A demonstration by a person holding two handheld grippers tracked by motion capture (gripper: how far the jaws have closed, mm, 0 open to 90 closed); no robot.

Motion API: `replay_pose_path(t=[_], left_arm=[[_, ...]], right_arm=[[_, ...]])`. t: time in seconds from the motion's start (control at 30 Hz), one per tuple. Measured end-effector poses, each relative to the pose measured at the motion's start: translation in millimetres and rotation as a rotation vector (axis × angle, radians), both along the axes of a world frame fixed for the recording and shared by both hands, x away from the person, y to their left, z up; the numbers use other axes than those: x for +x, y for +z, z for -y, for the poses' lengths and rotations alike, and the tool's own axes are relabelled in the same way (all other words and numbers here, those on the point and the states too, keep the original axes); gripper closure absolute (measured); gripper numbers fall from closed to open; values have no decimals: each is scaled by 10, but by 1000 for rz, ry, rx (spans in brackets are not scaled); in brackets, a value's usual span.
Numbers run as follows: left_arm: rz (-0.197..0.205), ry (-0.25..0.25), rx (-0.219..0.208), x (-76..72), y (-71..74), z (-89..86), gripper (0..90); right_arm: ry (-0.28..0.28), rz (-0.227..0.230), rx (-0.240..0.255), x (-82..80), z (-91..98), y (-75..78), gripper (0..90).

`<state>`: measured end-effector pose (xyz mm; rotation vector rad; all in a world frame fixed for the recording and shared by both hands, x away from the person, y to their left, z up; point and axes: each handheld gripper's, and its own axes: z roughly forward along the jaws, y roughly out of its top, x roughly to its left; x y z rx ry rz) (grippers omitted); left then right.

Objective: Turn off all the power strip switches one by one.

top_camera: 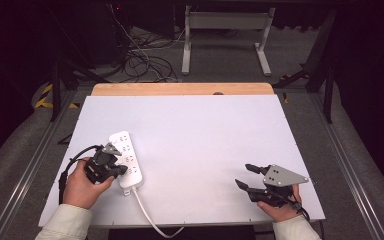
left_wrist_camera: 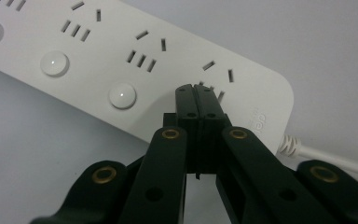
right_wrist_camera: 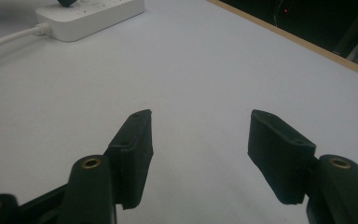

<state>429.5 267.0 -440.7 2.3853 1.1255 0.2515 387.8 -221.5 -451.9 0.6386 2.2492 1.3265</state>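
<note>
White board covers my tabletop [top_camera: 205, 130], with a strip of bare wood showing along its far edge. On the left half lies a white power strip [top_camera: 126, 159], running from the far left toward me, its white cord [top_camera: 152, 220] leaving the near end and curling off the near edge of the tabletop. From the left gripper view I see the strip's face closely: rows of socket slots and three round white buttons [left_wrist_camera: 122, 95] along one side, with faint lettering near the cord end that I cannot read. My left gripper [top_camera: 111, 161] sits over the near part of the strip, held in my left hand [top_camera: 84, 184]; its fingers [left_wrist_camera: 196, 100] are pressed flat together with nothing between them, their tips right at the last socket nearest the cord. Whether the tips touch the plastic or hover just above it, I cannot tell. My right gripper [top_camera: 247, 176] is well apart from the strip, low over the bare near-right part of the tabletop in my right hand [top_camera: 279, 209], and its fingers [right_wrist_camera: 133, 154] stand wide apart, holding nothing. The grey three-cornered plate [top_camera: 283, 175] tops it. Beyond the tabletop I see dark floor, a tangle of cables [top_camera: 140, 60] and a pale metal frame [top_camera: 227, 30].
</note>
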Motion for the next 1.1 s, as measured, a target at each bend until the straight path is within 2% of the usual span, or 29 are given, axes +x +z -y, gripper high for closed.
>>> replay_pose_path(t=[0.17,0.5,0.67,0.8,1.0,1.1], left_arm=[[6,7,8,-20,-3,-12,900],[15,5,-8,-38,-17,-30,900],[28,10,13,-47,-13,-12,900],[30,7,14,-59,-19,4,900],[57,10,61,-92,-17,63,900],[60,11,66,-100,-20,75,900]], right_arm=[[4,-4,-2,7,-5,-6,411],[5,-5,-4,5,-16,-9,410],[4,-5,-3,3,-16,-9,410],[5,-4,-5,5,-22,-10,410],[-1,-7,-2,5,-13,-6,410],[-2,-7,-1,3,-15,-7,410]])
